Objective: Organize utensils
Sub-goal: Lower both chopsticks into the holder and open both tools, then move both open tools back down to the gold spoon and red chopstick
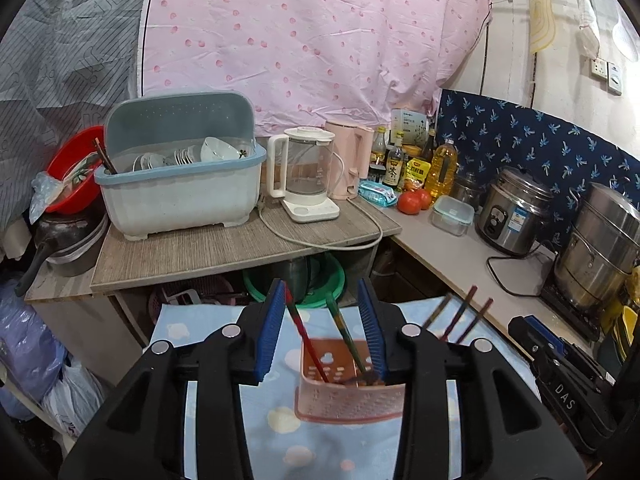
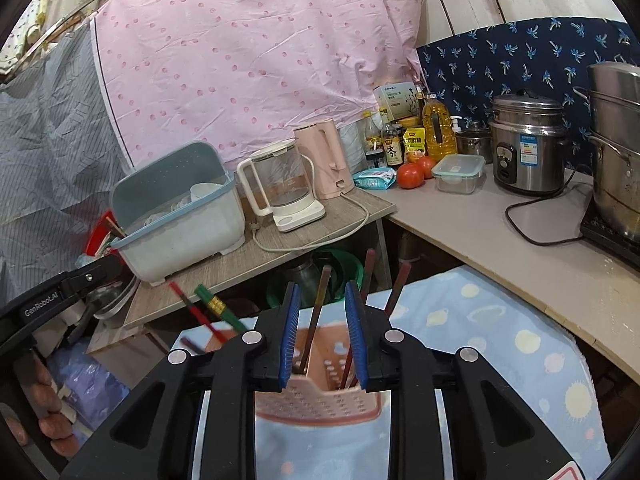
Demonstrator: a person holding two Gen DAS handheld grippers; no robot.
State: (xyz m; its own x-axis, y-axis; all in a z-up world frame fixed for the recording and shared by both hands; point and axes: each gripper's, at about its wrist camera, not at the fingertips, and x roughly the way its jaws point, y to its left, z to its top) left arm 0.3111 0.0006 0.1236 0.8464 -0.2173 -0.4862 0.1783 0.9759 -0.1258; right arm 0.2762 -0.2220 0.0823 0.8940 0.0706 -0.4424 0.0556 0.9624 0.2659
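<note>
Chopsticks point(image 1: 308, 340) stand loose in the pink basket point(image 1: 348, 400) on the blue cloth point(image 1: 264, 420), between the parted jaws of the left tool point(image 1: 326, 334), untouched. Beside it, the right tool point(image 2: 322, 332) stands narrowly apart around brown chopsticks point(image 2: 316, 320) in that basket; beyond, the counter point(image 1: 208, 248) carries a dish rack point(image 1: 180, 196)

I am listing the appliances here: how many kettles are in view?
2. The clear kettle with white handle stands on the wooden table, right of the dish rack; the pink kettle stands just beyond it. Others may be hidden.
</note>
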